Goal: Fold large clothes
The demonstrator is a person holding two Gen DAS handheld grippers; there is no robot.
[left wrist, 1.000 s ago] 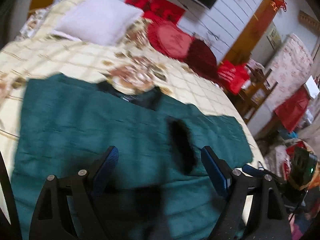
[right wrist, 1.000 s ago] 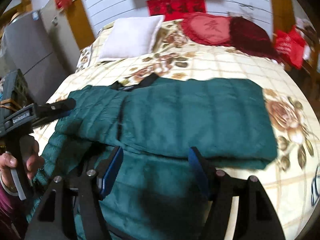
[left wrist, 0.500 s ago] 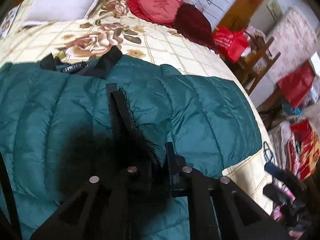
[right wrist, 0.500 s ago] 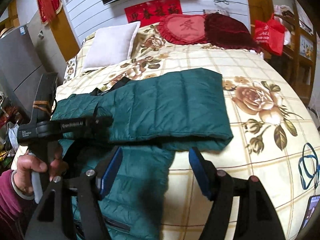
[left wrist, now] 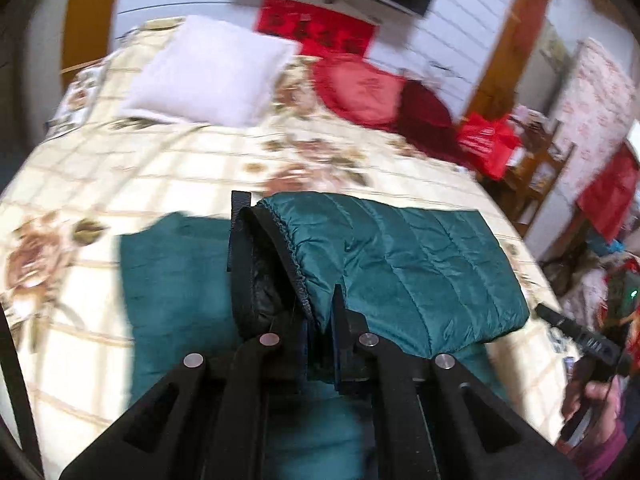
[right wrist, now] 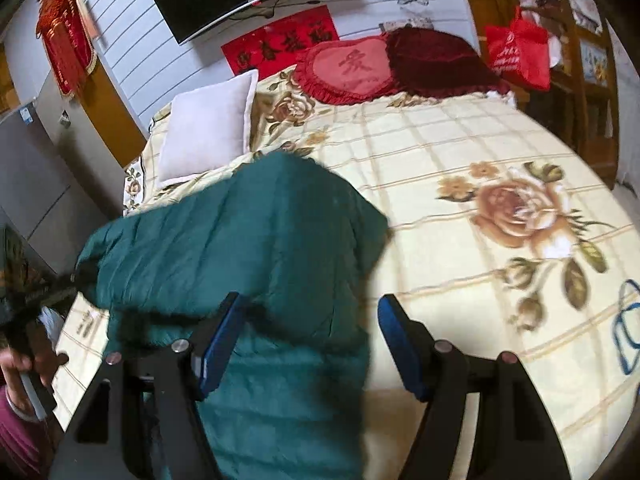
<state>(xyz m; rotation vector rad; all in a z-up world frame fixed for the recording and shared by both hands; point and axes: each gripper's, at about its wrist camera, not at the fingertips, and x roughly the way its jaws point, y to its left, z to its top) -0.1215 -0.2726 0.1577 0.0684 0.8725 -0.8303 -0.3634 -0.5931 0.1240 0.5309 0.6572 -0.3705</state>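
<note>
The green quilted jacket (left wrist: 420,264) is spread on the bed (right wrist: 460,152), its long axis crosswise. Its cuffed sleeve end is pinched in the closed left tool (left wrist: 320,336) and lifted, the left being nearer. The right tool (right wrist: 308,344) is held open, empty, over the jacket's right edge.

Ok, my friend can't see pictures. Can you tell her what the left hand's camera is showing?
The left gripper is shut on a bunched fold of a dark green puffy jacket, lifting it over a bed with a cream flowered cover. Behind sit a white pillow and red cushions. The picture is a bit blurry.
</note>
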